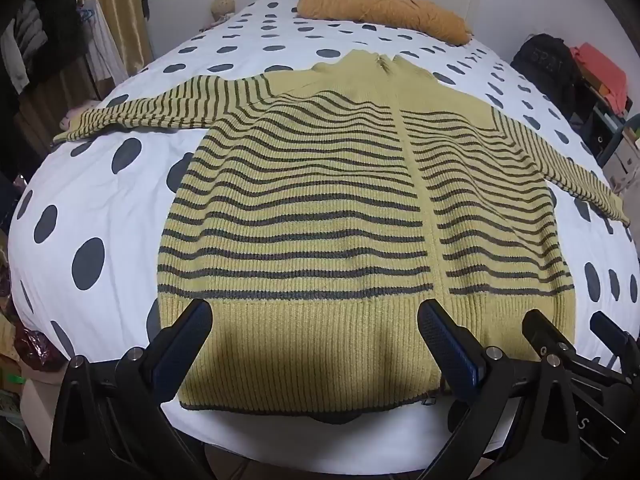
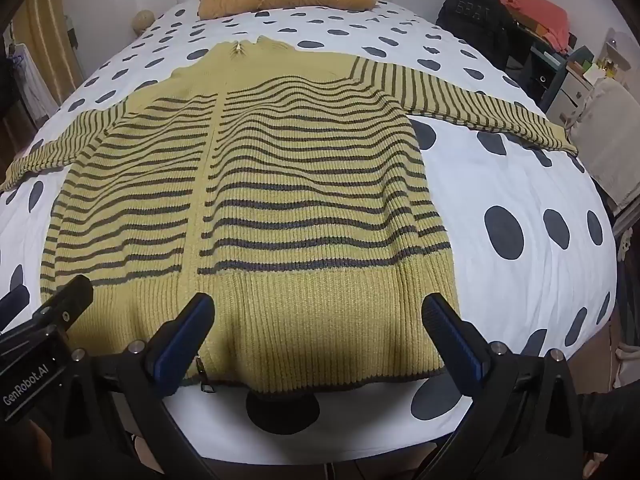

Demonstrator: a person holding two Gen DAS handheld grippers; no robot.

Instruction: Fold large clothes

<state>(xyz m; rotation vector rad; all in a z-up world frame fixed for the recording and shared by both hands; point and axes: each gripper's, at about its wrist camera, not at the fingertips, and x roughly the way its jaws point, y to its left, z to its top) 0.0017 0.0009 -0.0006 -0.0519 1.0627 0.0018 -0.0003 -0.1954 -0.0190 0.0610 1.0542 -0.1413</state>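
A yellow knit cardigan with dark stripes (image 1: pixel 320 208) lies flat on the bed, front up, zip closed, both sleeves spread out sideways; it also shows in the right wrist view (image 2: pixel 280 200). Its ribbed hem lies at the near edge of the bed. My left gripper (image 1: pixel 314 320) is open and empty, hovering over the left part of the hem. My right gripper (image 2: pixel 318 316) is open and empty over the right part of the hem. Each gripper shows at the edge of the other's view.
The bed has a white cover with dark dots (image 1: pixel 100 200). A mustard pillow (image 1: pixel 380 8) lies at the head. A black backpack (image 2: pixel 476 12) and cluttered shelves stand at the right, hanging clothes (image 1: pixel 48 32) at the left.
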